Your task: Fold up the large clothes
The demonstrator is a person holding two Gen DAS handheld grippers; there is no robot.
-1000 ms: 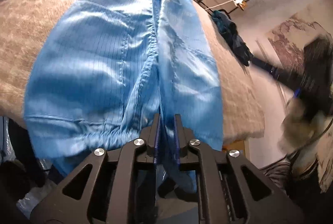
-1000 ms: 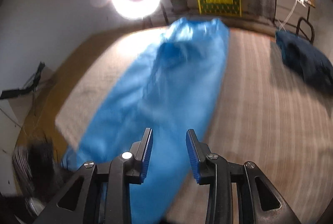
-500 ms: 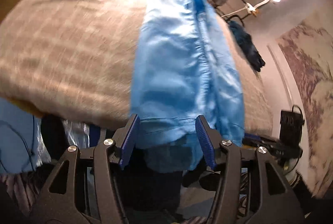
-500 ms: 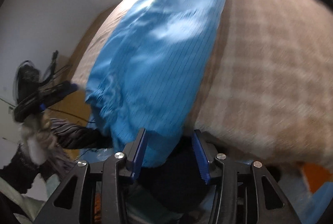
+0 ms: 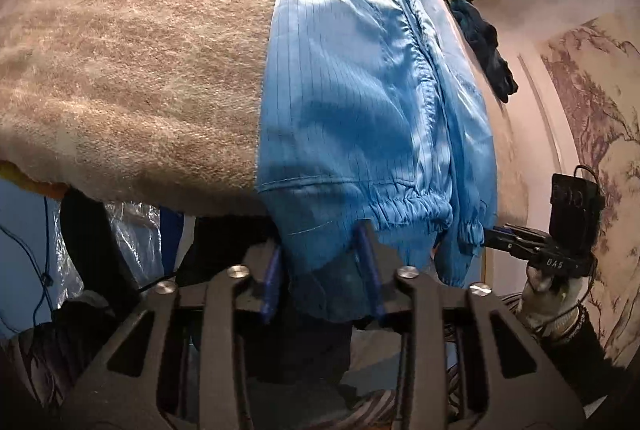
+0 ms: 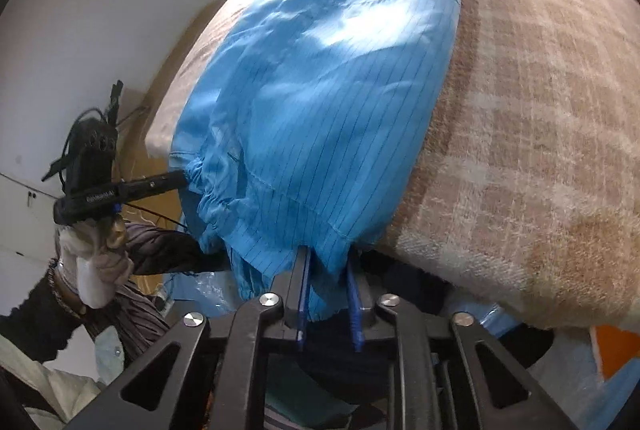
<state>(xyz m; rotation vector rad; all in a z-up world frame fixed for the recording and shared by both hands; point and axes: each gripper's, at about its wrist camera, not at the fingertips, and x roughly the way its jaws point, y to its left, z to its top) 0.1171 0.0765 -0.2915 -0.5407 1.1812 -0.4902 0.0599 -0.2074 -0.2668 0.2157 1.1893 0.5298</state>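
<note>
Beige plaid blanket [image 5: 132,70] covers table; light blue pinstriped garment [image 5: 360,102] lies lengthwise on it, elastic hem hanging over near edge. Left gripper [image 5: 322,272] at hem, jaws just closing, cloth between blue pads, contact unclear. Right gripper [image 6: 326,296] at other hem corner, jaws just closing, fabric between pads, pinch unconfirmed. Dark blue cloth [image 5: 484,46] heaped at far side.

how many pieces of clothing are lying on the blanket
2: the light blue jacket lies along the beige blanket, hem hanging over the near edge; a dark blue garment sits crumpled at the far side. Others may be hidden.
</note>
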